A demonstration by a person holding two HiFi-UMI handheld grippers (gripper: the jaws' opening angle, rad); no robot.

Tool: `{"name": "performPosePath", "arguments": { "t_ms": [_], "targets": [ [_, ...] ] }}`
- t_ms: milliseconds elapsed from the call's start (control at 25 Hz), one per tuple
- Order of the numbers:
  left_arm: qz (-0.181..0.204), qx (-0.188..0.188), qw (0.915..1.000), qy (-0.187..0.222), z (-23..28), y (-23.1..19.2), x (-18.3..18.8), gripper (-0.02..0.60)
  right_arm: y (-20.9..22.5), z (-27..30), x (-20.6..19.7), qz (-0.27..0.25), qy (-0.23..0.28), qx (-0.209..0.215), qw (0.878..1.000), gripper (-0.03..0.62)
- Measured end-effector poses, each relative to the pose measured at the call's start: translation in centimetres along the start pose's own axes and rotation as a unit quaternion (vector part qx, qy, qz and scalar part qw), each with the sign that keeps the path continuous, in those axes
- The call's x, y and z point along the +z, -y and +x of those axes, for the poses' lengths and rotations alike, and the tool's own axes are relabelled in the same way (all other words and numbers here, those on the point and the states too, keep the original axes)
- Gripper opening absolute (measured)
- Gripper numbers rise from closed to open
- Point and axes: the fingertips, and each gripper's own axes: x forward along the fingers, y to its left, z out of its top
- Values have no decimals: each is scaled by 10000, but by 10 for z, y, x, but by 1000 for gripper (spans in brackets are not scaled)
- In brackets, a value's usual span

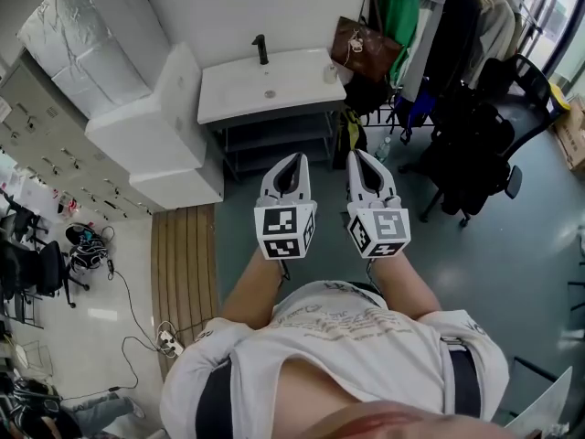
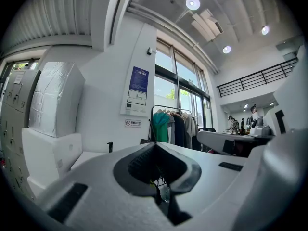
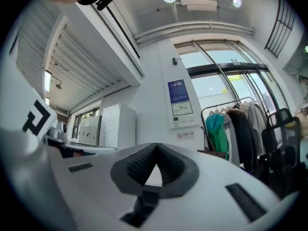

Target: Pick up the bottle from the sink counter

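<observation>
the person stands back from the sink counter (image 1: 239, 94), holding the left gripper (image 1: 294, 159) and the right gripper (image 1: 358, 155) side by side at waist level, both aimed at it. each gripper's fingers are pressed together at the tips and grip nothing; the dark ribbed pads meet in a point, and only the background shows through the small gap behind them. this looks like a carrying pose for the walk up, not a reach, so the pick has not begun.

the bottle (image 1: 329, 73) appears to be the small pale thing standing at the counter's far right end. it is well ahead of the fingertips and a little to the left of the right gripper's line. it is too small to make out its shape or cap. that gripper sits more nearly in line with it, so it looks the likelier one to take it, and its fingers would have to open first.

a black faucet (image 1: 261, 49) rises at the back of the white basin, ahead of the left gripper's tips. past the right gripper's tips a brown bag (image 1: 364, 48) hangs just beside the bottle's end of the counter, on a clothes rack (image 3: 231, 129) full of garments. this could crowd an approach from that side. wrapped white blocks (image 1: 151, 122) are stacked off to the left of the left fingers, with a slatted wooden strip (image 1: 186, 263) on the grey floor below them. a black office chair (image 1: 475, 154) stands off to the right. tall windows light the high room.
</observation>
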Motion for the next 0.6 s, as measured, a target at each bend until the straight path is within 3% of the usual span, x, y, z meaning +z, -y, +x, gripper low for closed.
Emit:
{"name": "performPosePath", "arguments": {
  "t_ms": [600],
  "targets": [
    [-14, -192, 9996, -211, 37, -17, -16, 20, 9, 45, -24, -22, -101, -96, 9999, 25]
  ]
}}
